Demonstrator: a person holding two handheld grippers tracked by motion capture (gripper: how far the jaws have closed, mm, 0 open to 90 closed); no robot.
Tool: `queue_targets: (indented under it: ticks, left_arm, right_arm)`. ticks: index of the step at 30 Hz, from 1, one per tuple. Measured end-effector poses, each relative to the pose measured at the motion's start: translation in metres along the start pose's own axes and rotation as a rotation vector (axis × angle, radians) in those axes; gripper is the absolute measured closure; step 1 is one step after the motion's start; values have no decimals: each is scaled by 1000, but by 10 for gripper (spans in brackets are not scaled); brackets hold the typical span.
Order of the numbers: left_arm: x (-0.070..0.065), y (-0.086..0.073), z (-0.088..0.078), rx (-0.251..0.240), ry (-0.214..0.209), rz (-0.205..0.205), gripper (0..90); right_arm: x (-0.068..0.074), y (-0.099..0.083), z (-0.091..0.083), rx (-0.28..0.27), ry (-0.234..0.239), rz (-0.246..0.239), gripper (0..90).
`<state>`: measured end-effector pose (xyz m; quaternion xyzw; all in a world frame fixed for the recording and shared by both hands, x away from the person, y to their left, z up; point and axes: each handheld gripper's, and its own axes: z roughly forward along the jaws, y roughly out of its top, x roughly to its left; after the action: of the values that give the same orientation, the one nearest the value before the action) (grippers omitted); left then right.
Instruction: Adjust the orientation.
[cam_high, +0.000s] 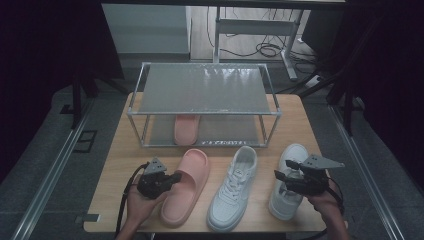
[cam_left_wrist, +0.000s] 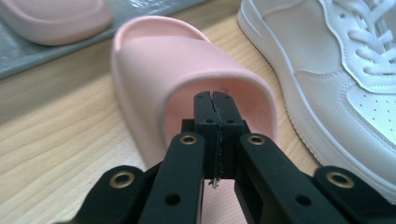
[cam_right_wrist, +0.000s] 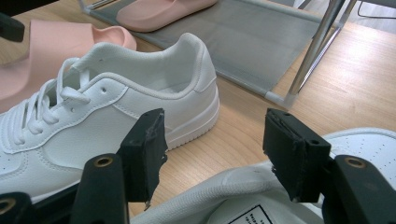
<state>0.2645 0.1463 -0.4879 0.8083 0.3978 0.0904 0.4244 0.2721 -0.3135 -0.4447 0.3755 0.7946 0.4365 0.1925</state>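
left claw pressed together inside pink slipper, tips hiding its insole, right claw apart over cropped white sneaker

High view: overhead, facing forward-down, far off.
Gripper views: low, close.
Shared: white sneaker, near centre.

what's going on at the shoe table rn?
A person holds a tool in each hand at a table with a two-tier shoe rack. The left tool, jaws shut, points into the strap opening of a pink slide. The right tool hangs open over the heel opening of a white sneaker. A second sneaker lies between them; another slide sits on the lower shelf.
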Motion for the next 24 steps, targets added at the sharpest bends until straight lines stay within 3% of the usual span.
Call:
queue_targets:
  ticks: [8,15,24]
  left_arm:
    - [-5,-3,12,33,-15,8,900]
    - [-2,-6,17,55,-10,-4,900]
    - [8,-9,16,63,34,-19,900]
  right_arm:
    - [1,0,0,1,3,-3,396]
    - [0,0,1,2,2,-2,396]
    - [0,-1,2,7,5,1,396]
